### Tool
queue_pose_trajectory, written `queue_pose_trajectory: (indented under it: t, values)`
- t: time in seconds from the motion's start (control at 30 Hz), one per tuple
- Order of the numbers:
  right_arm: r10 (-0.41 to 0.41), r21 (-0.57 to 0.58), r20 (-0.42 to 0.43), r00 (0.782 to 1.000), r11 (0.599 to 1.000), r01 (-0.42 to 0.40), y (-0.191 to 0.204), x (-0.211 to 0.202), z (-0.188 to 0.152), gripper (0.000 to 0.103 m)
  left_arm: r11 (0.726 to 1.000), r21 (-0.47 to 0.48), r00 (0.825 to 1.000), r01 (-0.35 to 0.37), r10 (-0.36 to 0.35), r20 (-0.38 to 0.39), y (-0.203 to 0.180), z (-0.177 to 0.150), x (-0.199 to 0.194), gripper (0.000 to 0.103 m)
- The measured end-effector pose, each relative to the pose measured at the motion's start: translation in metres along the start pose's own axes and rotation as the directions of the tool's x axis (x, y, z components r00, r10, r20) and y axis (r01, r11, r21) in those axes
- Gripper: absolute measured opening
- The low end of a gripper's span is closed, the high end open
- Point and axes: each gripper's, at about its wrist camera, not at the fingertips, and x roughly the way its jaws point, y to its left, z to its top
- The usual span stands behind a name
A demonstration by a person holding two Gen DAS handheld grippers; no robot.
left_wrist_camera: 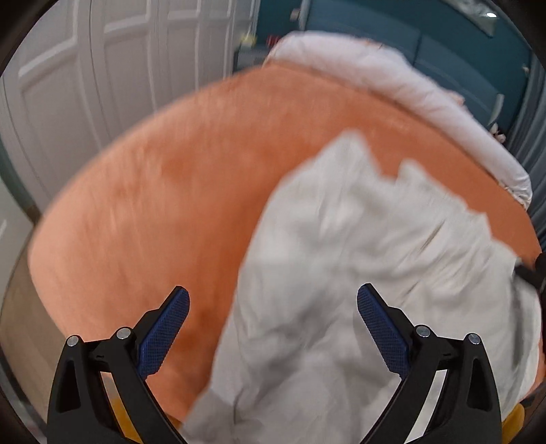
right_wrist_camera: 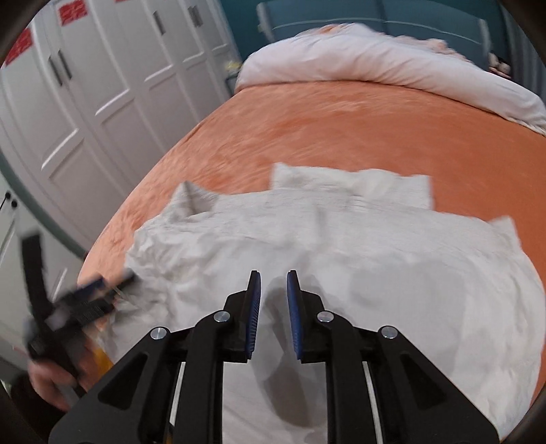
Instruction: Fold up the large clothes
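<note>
While you look down from either wrist, the widest thing under you is the bed's orange plush cover (right_wrist_camera: 324,129), which fills most of both views. Against its far edge lies a long pale rolled duvet (right_wrist_camera: 375,68), and beyond that stands a teal padded headboard (right_wrist_camera: 392,20). To your left runs a wall of white panelled wardrobe doors (right_wrist_camera: 102,85).

On the near part of the orange cover lies your crumpled pale grey garment (right_wrist_camera: 358,259), spread wide and wrinkled, with folded corners standing up along its far edge. In the left wrist view the same garment (left_wrist_camera: 341,273) lies from the middle of the cover toward the lower right.

Your left gripper (left_wrist_camera: 273,328) hangs above the cloth's left edge with its blue pads spread wide and nothing between them. From the right wrist you see it blurred at the garment's left border, your hand (right_wrist_camera: 47,382) around its handle.

Your right gripper (right_wrist_camera: 273,314) hovers over the garment with only a narrow gap between its pads, which pinch no cloth.
</note>
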Motion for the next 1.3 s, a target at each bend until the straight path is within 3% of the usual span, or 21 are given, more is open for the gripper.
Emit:
queue_pose_trajectory:
  t: [0.07,0.13,0.23,0.3,0.33,0.37,0.43,0.5,0.6,0.63,0.73,0.9,0.97,1.1,1.3]
  values:
    - [0.022,-0.052,-0.04,0.999,0.998,-0.025,0.022,0.018,0.014,0.016,0.999,-0.028,0.998,-0.029,0.027,-0.053,0.007,-0.012,0.018,0.098]
    - [0.029,-0.115,-0.129,0.991,0.992,-0.044,0.044,0.05,0.021,0.016,0.996,-0.086,0.999,0.008,-0.013,-0.048,0.017,-0.021,0.024,0.098]
    - [-0.071,-0.184,-0.181,0.981,0.982,0.037,0.053,0.093,0.025,0.013,0.997,-0.073,0.999,0.009,-0.012,-0.031,0.016,-0.023,0.022,0.098]
    - [-0.107,-0.183,-0.169,0.98,0.98,0.076,0.046,0.11,0.03,0.013,0.998,-0.063,1.0,0.012,-0.013,-0.018,0.016,-0.026,0.022,0.098]
    - [-0.124,-0.143,-0.17,0.978,0.985,0.1,0.036,0.12,0.036,0.02,0.998,-0.065,1.0,0.017,-0.018,-0.014,0.017,-0.027,0.022,0.098]
    - [-0.127,-0.095,-0.178,0.976,0.989,0.112,0.027,0.125,0.041,0.019,0.997,-0.068,1.0,0.021,-0.022,-0.01,0.017,-0.028,0.021,0.098]
    - [-0.112,0.019,-0.186,0.976,0.993,0.118,0.015,0.126,0.051,0.018,0.998,-0.061,1.0,0.015,-0.016,-0.006,0.016,-0.029,0.021,0.098]
    - [-0.022,0.087,-0.144,0.989,0.996,0.035,0.018,0.111,0.058,0.02,0.998,-0.057,1.0,0.013,-0.013,-0.003,0.016,-0.031,0.021,0.098]
    - [0.047,0.001,-0.146,0.988,0.999,-0.047,0.05,0.107,0.058,0.02,0.998,-0.064,1.0,0.019,-0.019,-0.001,0.017,-0.027,0.025,0.098]
    - [0.042,-0.049,-0.162,0.986,0.998,-0.05,0.062,0.113,0.057,0.02,0.998,-0.065,1.0,0.019,-0.019,0.0,0.016,-0.027,0.025,0.098]
    - [-0.104,-0.173,-0.229,0.968,0.983,0.065,0.081,0.157,0.05,0.019,0.998,-0.061,1.0,0.014,-0.014,0.002,0.013,-0.027,0.025,0.098]
    - [-0.13,-0.075,-0.292,0.947,0.991,0.113,0.064,0.187,0.065,0.019,0.998,-0.055,1.0,0.009,-0.009,0.005,0.013,-0.028,0.025,0.098]
    - [-0.132,-0.063,-0.273,0.953,0.991,0.119,0.065,0.175,0.071,0.019,0.999,-0.052,1.0,0.006,-0.006,0.006,0.013,-0.027,0.026,0.098]
    - [-0.063,-0.078,-0.1,0.993,0.995,0.056,0.056,0.095,0.064,0.021,0.998,-0.056,1.0,0.009,-0.009,0.009,0.013,-0.027,0.026,0.098]
    - [-0.098,0.016,0.039,0.994,0.995,0.097,-0.011,-0.009,0.023,0.022,0.998,-0.062,1.0,0.007,-0.006,0.017,0.013,-0.027,0.026,0.098]
